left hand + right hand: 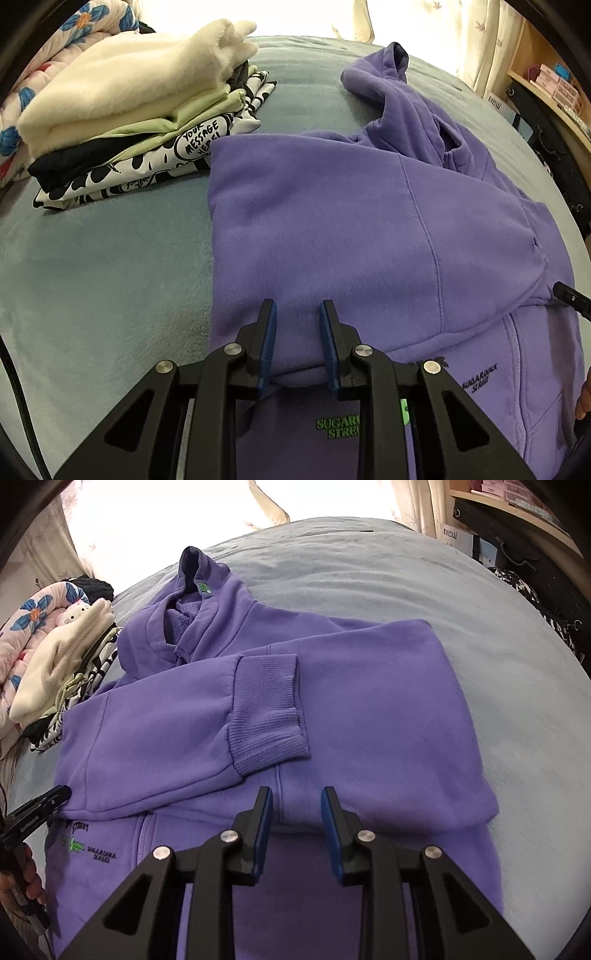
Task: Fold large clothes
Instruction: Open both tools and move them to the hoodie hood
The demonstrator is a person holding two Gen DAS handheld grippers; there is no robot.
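Both grippers hang low over a purple hoodie (332, 229) spread on a grey-blue blanket (103, 266). Left gripper (298, 314) has its blue-padded fingers spread apart, with nothing between them; the fingertips sit just above a folded-over edge of the hoodie, near that garment's near-left part. Right gripper (297, 797) is likewise spread and holds nothing, its tips poised over the fold where both sleeves are laid across the chest.

From the right wrist view the hoodie (332, 709) lies with its hood (188, 602) at the far side and its hem toward the camera. One sleeve crosses the body from the left, its ribbed cuff (269, 709) resting on the other folded sleeve, just beyond the right gripper's tips. A zipper (142, 834) runs down the front at near left, beside small black and green lettering (88, 849). In the left wrist view the same green lettering (338, 428) shows between the gripper's linkage arms.

To the far left of the hoodie stands a stack of folded clothes (122, 122): a cream fleece on top, pale green and black layers below, a black-and-white printed piece at the bottom. Its near corner lies just beside the hoodie's shoulder. Behind the stack is a floral quilt (22, 99). At far right a wooden shelf (554, 85) holds small pink boxes (557, 79). Pale curtains (258, 506) hang at the far end of the bed.
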